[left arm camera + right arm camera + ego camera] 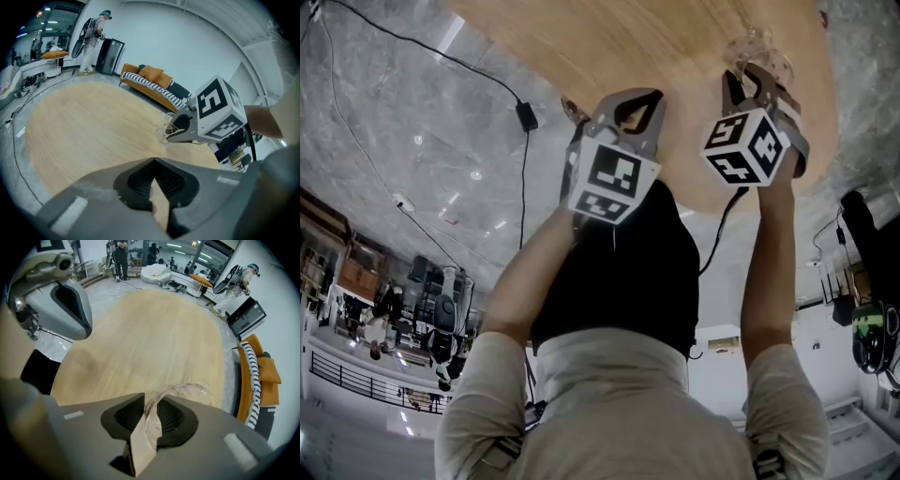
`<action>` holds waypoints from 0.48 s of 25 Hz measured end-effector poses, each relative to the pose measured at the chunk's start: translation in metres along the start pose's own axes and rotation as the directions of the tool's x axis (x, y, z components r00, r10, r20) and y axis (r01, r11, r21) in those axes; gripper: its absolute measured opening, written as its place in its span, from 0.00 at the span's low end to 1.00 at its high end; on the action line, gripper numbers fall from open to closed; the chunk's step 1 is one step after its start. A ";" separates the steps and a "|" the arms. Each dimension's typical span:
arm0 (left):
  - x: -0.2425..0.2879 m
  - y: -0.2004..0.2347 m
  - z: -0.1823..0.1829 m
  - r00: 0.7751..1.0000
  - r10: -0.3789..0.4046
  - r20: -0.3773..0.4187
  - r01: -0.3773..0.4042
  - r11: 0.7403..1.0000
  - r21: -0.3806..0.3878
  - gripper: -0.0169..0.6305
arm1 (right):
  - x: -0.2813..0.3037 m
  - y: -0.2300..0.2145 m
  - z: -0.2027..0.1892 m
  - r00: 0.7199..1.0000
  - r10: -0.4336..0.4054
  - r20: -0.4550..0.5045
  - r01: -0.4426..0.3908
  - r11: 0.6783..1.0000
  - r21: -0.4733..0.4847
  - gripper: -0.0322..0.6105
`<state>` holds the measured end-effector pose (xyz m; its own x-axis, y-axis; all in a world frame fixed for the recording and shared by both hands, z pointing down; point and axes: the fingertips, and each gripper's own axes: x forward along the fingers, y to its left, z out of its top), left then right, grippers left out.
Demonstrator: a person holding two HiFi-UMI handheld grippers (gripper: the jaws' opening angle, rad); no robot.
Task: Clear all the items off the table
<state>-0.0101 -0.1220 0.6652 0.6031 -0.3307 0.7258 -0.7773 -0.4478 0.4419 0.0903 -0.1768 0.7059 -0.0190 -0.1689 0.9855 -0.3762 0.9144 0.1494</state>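
A clear plastic cup lies tipped over the wooden oval table, with my right gripper shut on its rim. In the head view the cup shows just beyond the right gripper, above the table's near edge. My left gripper hangs beside it to the left, over the table edge. In the left gripper view its jaws meet with nothing between them. From there I also see the right gripper and the cup. No other item shows on the table.
An orange sofa with a striped blanket stands beyond the table's far side. A black cabinet and a person are further back. A black cable with a power brick runs over the marble floor at the left.
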 end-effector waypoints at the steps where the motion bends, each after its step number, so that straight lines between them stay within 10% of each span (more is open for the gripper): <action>1: -0.001 0.003 0.000 1.000 0.002 0.002 -0.002 1.000 -0.003 0.06 | 0.001 0.000 0.002 1.000 0.000 -0.007 0.000 1.000 -0.007 0.19; 12: 0.002 0.009 0.006 1.000 0.004 0.021 -0.004 0.999 -0.036 0.06 | 0.009 -0.006 0.001 0.999 -0.003 -0.052 0.001 0.999 -0.038 0.20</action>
<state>-0.0150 -0.1313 0.6676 0.6034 -0.3501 0.7165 -0.7853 -0.4166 0.4579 0.0919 -0.1842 0.7135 0.0299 -0.1521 0.9879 -0.3410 0.9275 0.1531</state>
